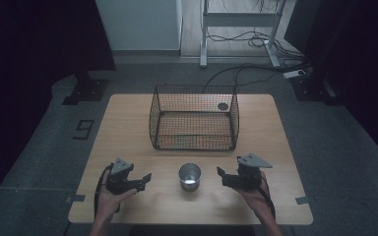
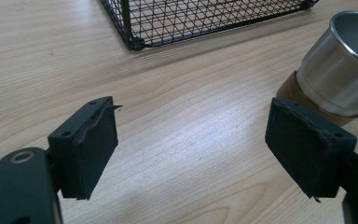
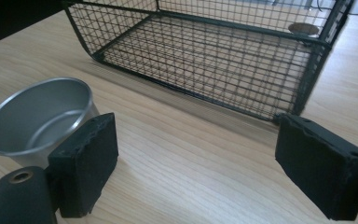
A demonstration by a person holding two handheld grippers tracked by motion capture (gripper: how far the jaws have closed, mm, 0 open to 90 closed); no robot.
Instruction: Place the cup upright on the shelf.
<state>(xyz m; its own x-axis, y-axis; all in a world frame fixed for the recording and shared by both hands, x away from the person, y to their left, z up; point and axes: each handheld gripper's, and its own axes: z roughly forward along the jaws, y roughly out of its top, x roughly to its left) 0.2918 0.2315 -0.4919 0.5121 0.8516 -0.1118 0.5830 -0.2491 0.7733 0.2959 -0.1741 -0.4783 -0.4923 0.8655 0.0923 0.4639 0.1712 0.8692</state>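
Observation:
A shiny metal cup stands upright and empty on the wooden table, between my two grippers. In the left gripper view the cup rests on a brown base and sits just beyond the right-hand jaw. My left gripper is open, with bare table between its pads. To the right of the cup, my right gripper is also open and holds nothing. In its view the cup stands outside the left-hand jaw.
A black wire basket stands behind the cup at the table's middle, with a small dark round disc at its far right corner. Beyond the table are desk legs and cables on the floor.

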